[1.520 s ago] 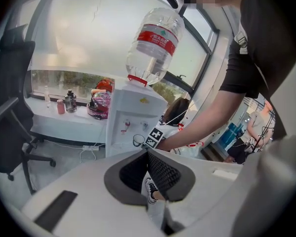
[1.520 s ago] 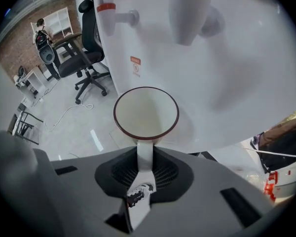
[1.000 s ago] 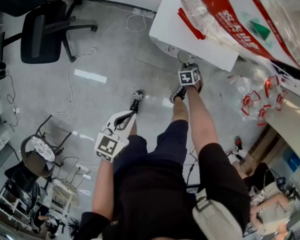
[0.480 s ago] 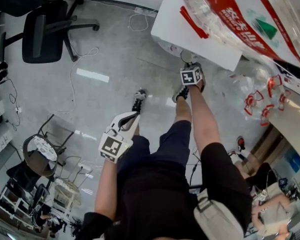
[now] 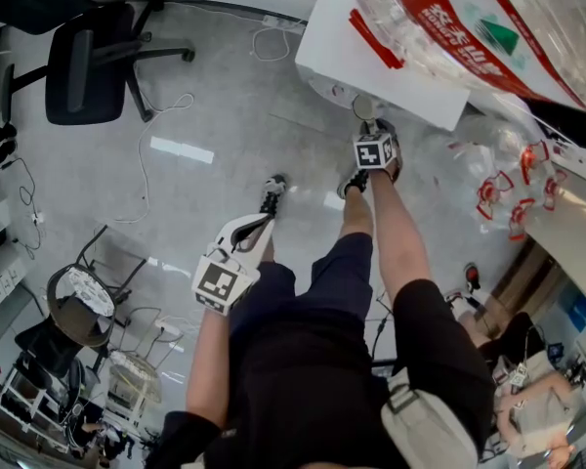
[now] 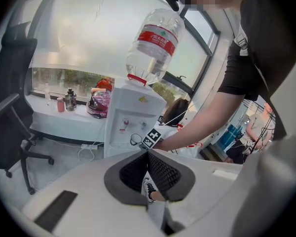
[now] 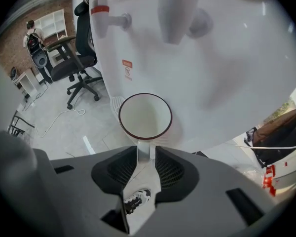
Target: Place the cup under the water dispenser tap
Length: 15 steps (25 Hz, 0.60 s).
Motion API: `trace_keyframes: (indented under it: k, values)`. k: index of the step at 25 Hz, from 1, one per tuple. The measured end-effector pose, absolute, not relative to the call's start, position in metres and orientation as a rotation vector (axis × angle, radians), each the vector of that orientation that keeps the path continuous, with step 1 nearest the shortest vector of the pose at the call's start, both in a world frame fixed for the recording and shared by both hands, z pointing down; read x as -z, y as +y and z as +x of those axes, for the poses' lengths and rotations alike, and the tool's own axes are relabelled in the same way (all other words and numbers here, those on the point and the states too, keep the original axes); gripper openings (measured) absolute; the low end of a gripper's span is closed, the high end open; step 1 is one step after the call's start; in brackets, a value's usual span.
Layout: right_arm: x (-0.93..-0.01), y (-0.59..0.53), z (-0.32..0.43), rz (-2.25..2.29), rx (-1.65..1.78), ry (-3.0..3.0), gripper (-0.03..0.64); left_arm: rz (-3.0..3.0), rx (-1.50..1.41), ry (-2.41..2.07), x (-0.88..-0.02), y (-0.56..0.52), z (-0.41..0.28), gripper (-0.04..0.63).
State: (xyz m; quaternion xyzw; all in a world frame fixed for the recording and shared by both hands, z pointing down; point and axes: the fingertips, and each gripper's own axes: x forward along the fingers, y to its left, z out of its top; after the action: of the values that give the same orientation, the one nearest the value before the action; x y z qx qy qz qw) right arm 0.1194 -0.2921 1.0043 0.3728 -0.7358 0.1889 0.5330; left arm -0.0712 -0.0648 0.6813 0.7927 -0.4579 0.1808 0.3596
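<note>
A white cup with a dark red rim [image 7: 145,116] stands on the drip tray of the white water dispenser [image 7: 212,58], below the red tap [image 7: 101,14] and the pale tap [image 7: 172,9]. My right gripper [image 7: 146,152] points steeply down at it. Its jaws are opening, and the cup's handle stands between the pads with a small gap. In the head view the right gripper [image 5: 370,128] reaches the dispenser [image 5: 391,57] front. My left gripper [image 6: 148,154] hangs back by my leg, fingertips together, holding nothing. It also shows in the head view, the left gripper [image 5: 266,219] over the floor.
A large water bottle [image 6: 155,43] sits upside down on the dispenser. A black office chair [image 5: 88,62] stands at the far left on the grey floor, with cables nearby. Clear plastic bags [image 5: 498,184] lie right of the dispenser. A person sits at the lower right.
</note>
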Motion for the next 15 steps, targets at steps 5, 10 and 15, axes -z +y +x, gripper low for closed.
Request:
trace_keyframes:
  k: [5,10,15]
  values:
    - [-0.979,-0.275,0.129,0.892,-0.471,-1.746,0.110,2.069,-0.449,-1.165,-0.664,-0.071,-0.068,-0.002]
    - [-0.942,-0.247,0.143,0.866,-0.514,-1.761,0.006,2.169,-0.420,-1.172,-0.640,-0.088,-0.066,-0.002]
    - [-0.899,-0.219,0.160,0.816,-0.481,-1.778,-0.005,2.202,-0.390,-1.159,-0.613,-0.098,-0.061,-0.002]
